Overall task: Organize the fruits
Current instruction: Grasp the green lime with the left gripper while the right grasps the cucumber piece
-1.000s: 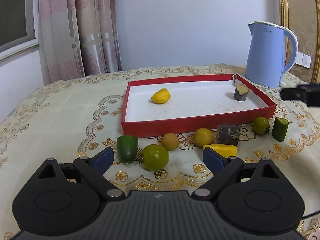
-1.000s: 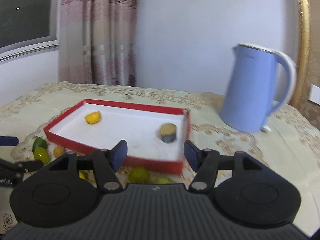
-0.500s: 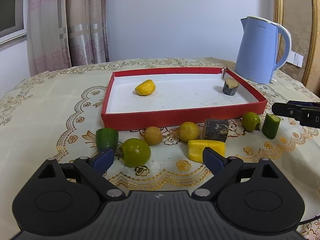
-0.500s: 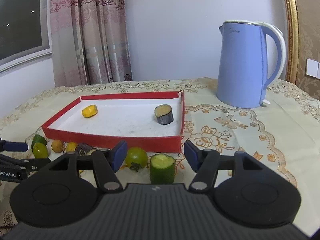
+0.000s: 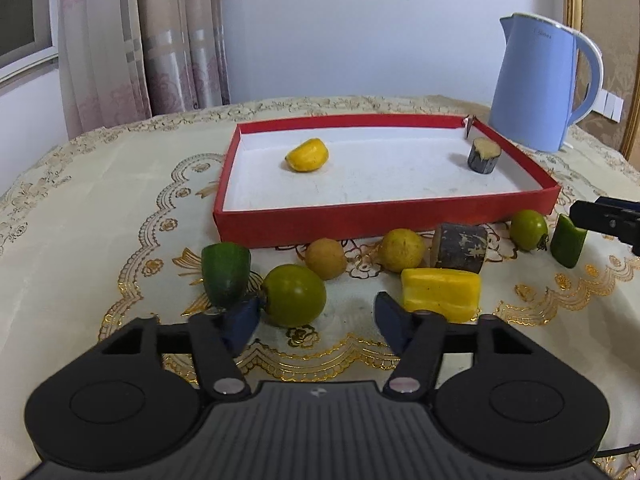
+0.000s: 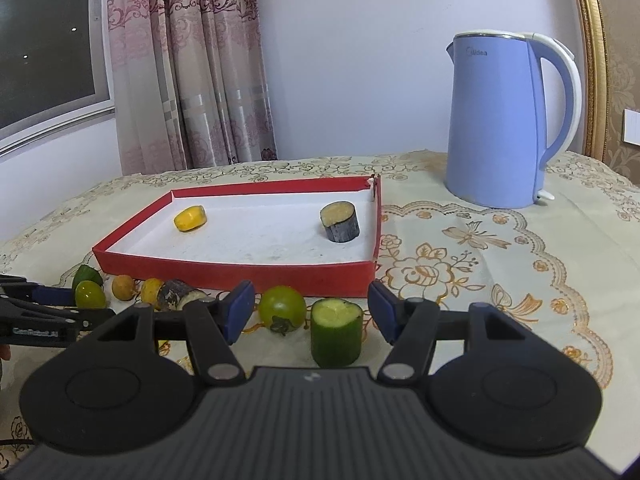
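Observation:
A red tray (image 5: 384, 220) holds a yellow piece (image 5: 307, 155) and a dark cut piece (image 5: 484, 157). Several fruits lie in a row before it. My left gripper (image 5: 316, 322) is closing around a green tomato (image 5: 294, 295). The tomato sits against the left pad, and the right pad stands apart from it. A cucumber chunk (image 5: 226, 274) and a yellow block (image 5: 440, 294) flank the fingers. My right gripper (image 6: 311, 312) hovers open at the row's right end. A second green tomato (image 6: 282, 308) and an upright cucumber piece (image 6: 336, 332) lie between its pads, untouched.
A blue kettle (image 6: 496, 120) stands at the back right of the tray (image 6: 236, 276). A tan round fruit (image 5: 326, 258), a yellow round fruit (image 5: 402, 250) and a dark chunk (image 5: 460, 247) lie along the tray's front wall. Curtains hang behind the embroidered tablecloth.
My left jaws have narrowed from wide to about the green tomato's width. The right gripper swung round and sank a little, bringing the tomato and cucumber piece between its fingers.

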The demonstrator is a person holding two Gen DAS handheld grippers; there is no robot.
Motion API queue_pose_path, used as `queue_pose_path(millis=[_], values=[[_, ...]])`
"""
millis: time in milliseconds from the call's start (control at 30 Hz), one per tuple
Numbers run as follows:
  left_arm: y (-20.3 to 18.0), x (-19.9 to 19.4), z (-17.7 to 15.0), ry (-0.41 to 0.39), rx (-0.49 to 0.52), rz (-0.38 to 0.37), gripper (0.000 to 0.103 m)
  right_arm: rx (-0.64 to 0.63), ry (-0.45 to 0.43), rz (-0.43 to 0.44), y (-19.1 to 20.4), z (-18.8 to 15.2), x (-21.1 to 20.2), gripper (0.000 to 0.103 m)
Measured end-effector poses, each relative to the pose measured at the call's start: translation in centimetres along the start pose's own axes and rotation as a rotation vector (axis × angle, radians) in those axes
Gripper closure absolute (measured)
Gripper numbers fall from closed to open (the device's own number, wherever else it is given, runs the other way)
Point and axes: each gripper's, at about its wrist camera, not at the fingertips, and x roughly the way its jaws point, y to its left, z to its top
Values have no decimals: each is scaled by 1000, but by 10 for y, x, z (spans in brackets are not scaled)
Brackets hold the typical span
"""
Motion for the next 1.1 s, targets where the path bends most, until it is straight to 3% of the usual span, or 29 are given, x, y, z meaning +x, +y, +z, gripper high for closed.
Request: queue_pose_path(millis=[533, 700, 1100], values=[[8, 13, 7, 18, -29, 47, 51, 4, 7, 2, -2, -1, 2, 43], [12, 13, 9, 18, -49, 55, 66, 7, 10, -5, -4, -1, 2, 43], [13, 0, 4, 0, -79, 40, 67, -19, 26, -23, -4, -1, 2, 43]])
